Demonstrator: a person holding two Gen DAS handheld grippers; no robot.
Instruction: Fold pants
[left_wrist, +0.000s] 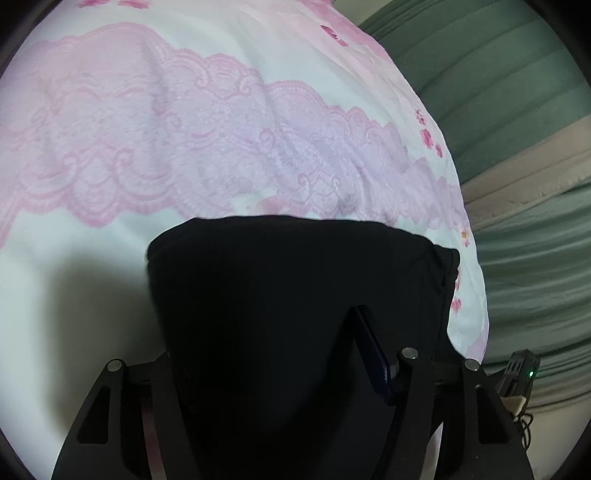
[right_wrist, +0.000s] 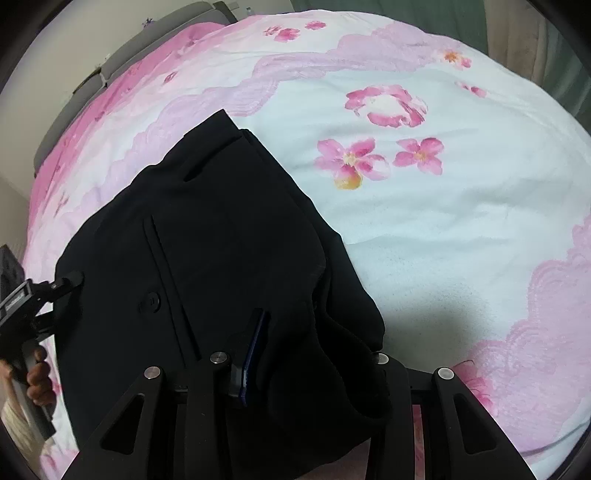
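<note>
- The right gripper (right_wrist: 291, 354) points steeply down at the black pants (right_wrist: 207, 236); one blue-edged finger (right_wrist: 253, 354) lies on top of the cloth while bunched fabric covers the other, so the jaws seem to pinch a fold, though the pads themselves are hidden.
- The left gripper (left_wrist: 295, 350) is also buried in the dark pants (left_wrist: 295, 288): one blue-edged finger (left_wrist: 373, 350) shows, the other lies under the cloth, and whether the pads press on the fabric I cannot tell.
- In the right wrist view the left gripper's tip (right_wrist: 70, 280) touches the pants' left edge, with a hand (right_wrist: 37, 380) on its handle.
- The pants lie spread on a white bedspread (right_wrist: 424, 229) printed with pink flowers and lace bands; a button (right_wrist: 149, 302) and a pocket slit face up.
- Green folds of curtain (left_wrist: 517, 92) hang beyond the bed's edge.
</note>
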